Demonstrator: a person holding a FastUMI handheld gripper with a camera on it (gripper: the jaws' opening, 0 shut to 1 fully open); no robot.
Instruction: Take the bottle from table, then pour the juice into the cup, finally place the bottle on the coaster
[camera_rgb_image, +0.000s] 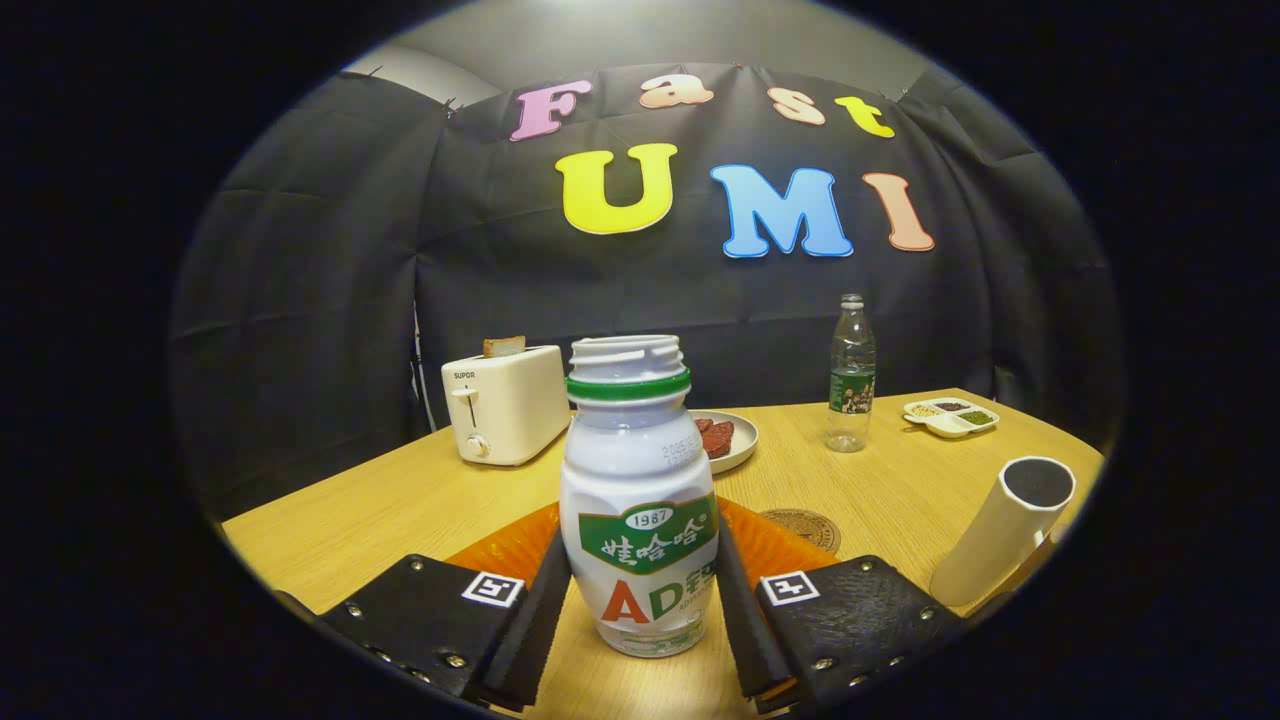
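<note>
At ten o'clock on the table (400, 510) stands a toaster (505, 403). Dead ahead, the claw (640, 600) flanks the uncapped bottle (637, 500) at its label, both fingers seemingly pressing it, though contact is hard to confirm. A coaster (805, 527) lies just behind at one o'clock; the white cup (1005, 530) stands at three.

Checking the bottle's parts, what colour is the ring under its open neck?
Green, on the bottle between the gripper fingers; clearest in the gripper view.
</note>
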